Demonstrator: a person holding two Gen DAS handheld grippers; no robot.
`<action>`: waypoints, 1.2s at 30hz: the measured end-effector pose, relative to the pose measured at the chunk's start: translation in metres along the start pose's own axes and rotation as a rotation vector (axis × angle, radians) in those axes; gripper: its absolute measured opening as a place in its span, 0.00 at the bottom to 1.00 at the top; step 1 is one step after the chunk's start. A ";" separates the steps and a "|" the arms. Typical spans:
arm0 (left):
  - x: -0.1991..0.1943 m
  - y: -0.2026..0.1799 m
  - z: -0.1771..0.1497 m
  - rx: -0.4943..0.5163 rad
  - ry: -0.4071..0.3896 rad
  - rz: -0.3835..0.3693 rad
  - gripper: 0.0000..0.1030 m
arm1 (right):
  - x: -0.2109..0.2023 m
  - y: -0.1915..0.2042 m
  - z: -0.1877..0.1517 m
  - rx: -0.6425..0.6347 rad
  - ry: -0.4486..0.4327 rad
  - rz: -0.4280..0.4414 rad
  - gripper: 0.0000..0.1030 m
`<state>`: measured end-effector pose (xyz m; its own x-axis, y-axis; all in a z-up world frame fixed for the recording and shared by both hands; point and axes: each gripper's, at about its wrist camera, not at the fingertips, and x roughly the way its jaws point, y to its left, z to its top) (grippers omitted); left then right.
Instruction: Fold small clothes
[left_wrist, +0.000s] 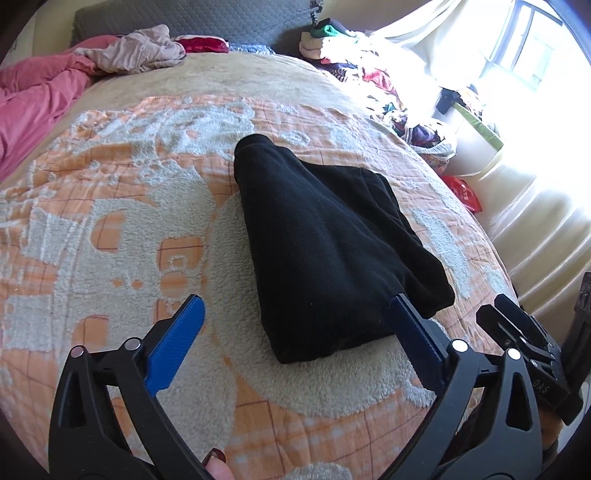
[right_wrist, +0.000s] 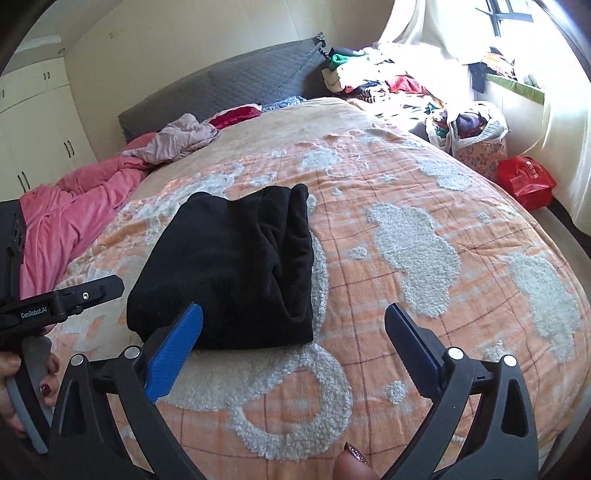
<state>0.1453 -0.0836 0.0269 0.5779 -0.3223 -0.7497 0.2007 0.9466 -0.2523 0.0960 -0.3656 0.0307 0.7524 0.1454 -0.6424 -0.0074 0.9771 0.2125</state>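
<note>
A black garment (left_wrist: 325, 243) lies folded into a compact block on the orange and white blanket (left_wrist: 122, 206); it also shows in the right wrist view (right_wrist: 236, 269). My left gripper (left_wrist: 295, 314) is open and empty, its fingers either side of the garment's near end, just above the bed. My right gripper (right_wrist: 293, 321) is open and empty, near the garment's front right corner. The left blue pad (right_wrist: 177, 350) overlaps the garment's near edge in view. The right gripper's body shows at the right in the left wrist view (left_wrist: 532, 343).
A pink quilt (right_wrist: 74, 210) and a beige garment (right_wrist: 181, 142) lie at the bed's far left. A pile of clothes (right_wrist: 373, 81) sits at the headboard corner. A bag of clothes (right_wrist: 469, 136) and a red bag (right_wrist: 524, 181) stand beside the bed on the right.
</note>
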 end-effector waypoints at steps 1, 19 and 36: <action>-0.003 0.001 -0.001 -0.003 -0.007 -0.004 0.91 | -0.005 0.001 -0.001 -0.009 -0.012 -0.001 0.95; -0.046 0.006 -0.075 0.086 -0.091 0.061 0.91 | -0.058 0.024 -0.066 -0.088 -0.111 -0.042 0.96; -0.035 0.016 -0.127 0.060 -0.067 0.110 0.91 | -0.049 0.028 -0.116 -0.078 -0.095 -0.102 0.96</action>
<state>0.0277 -0.0565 -0.0288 0.6504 -0.2177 -0.7278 0.1784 0.9750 -0.1322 -0.0169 -0.3276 -0.0171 0.8105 0.0333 -0.5848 0.0237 0.9957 0.0896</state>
